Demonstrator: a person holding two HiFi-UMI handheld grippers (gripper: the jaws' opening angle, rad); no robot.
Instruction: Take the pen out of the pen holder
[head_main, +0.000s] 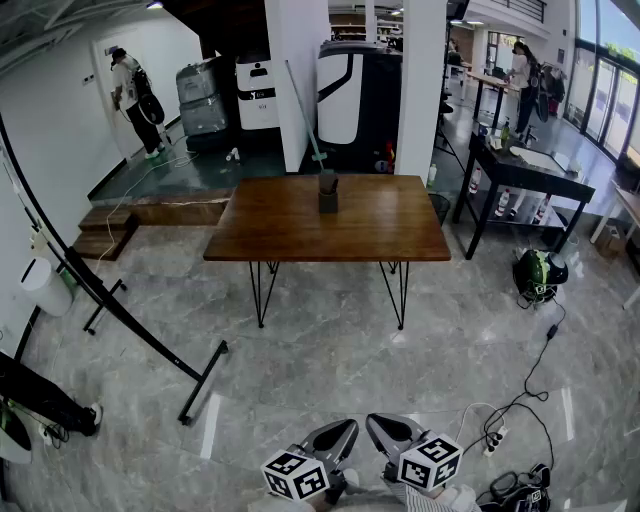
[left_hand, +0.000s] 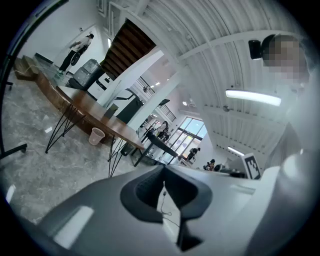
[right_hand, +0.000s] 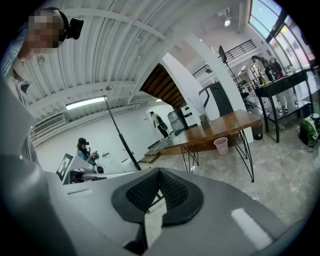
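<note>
Close to the camera, at the bottom edge of the head view, two handheld grippers sit side by side, each with a white cube of black square markers behind it. The left gripper (left_hand: 163, 168) has its dark ribbed pads pressed together at the tips with nothing between them. The right gripper (right_hand: 159, 172) is closed in the same way and is also empty. Both point roughly level, out across a grey marble floor (head_main: 330, 360). Well apart from them, in the middle of the room, stands a brown wooden table (head_main: 380, 235) on thin black hairpin legs. A small dark pen holder (head_main: 328, 192) stands upright on it, near the middle of the far edge, with the rest of the tabletop bare. A thin greenish shaft (head_main: 318, 157) slants up and to the left from the holder; at this distance it cannot be confirmed as the pen. A pink waste bin (right_hand: 220, 145) sits on the floor under the table. To the right of the table is a black side table (head_main: 520, 175) with a green and black bag (head_main: 538, 272) on the floor beside it. Black cables (head_main: 520, 400) trail over the floor at the lower right. A black stand with a long slanting pole (head_main: 120, 320) crosses the left side. Two white pillars (head_main: 420, 90) rise behind the table, and a person (head_main: 135, 95) stands far off at the upper left.
</note>
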